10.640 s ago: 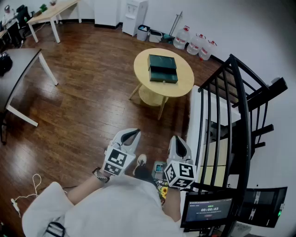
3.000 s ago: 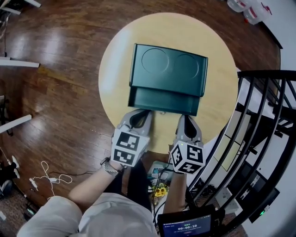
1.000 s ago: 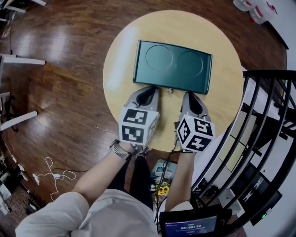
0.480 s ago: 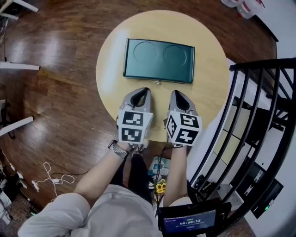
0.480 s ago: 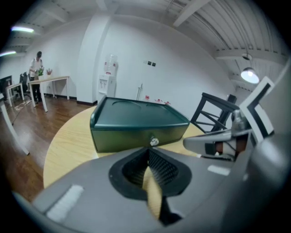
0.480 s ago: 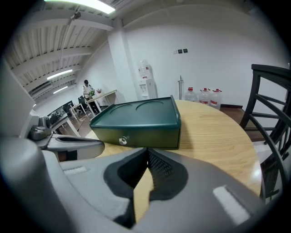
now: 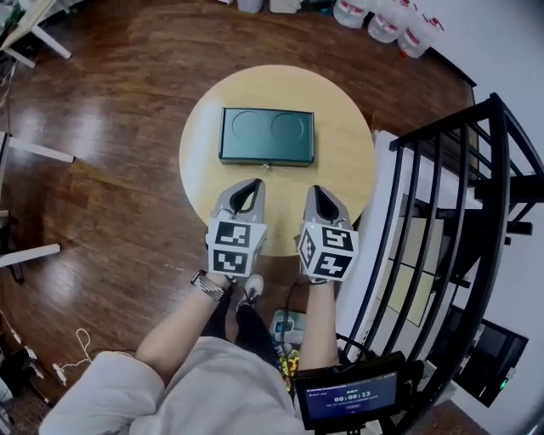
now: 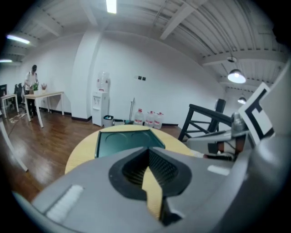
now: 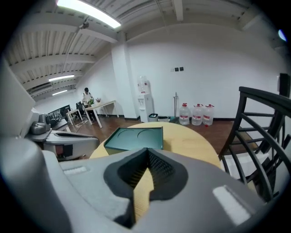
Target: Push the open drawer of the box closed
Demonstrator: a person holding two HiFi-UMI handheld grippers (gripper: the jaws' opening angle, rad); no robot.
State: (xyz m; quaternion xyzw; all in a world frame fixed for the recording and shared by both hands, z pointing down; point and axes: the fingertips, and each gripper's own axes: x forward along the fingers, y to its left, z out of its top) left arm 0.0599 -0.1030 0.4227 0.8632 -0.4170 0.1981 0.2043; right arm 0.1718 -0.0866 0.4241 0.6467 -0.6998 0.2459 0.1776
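A dark green box (image 7: 267, 136) with two round recesses in its lid lies on the round yellow table (image 7: 340, 144), its drawer flush with the front face. My left gripper (image 7: 252, 184) and right gripper (image 7: 313, 191) hover side by side over the table's near edge, a short way back from the box and not touching it. Both are shut with nothing between the fingers. The left gripper view has the box (image 8: 123, 142) just beyond the left gripper (image 8: 148, 151). Beyond the right gripper (image 9: 148, 151), the box (image 9: 135, 138) sits slightly left.
A black metal railing (image 7: 442, 204) stands close on the right. Several water bottles (image 7: 391, 19) line the far wall, and a water dispenser (image 8: 100, 103) stands there too. White table legs (image 7: 30, 153) are at the left on the wooden floor (image 7: 119, 102). A timer screen (image 7: 348, 397) is near my body.
The drawer, open three seconds ago, now sits shut in the box. Over the last second both grippers drew back from the box's front, and the table looks farther away.
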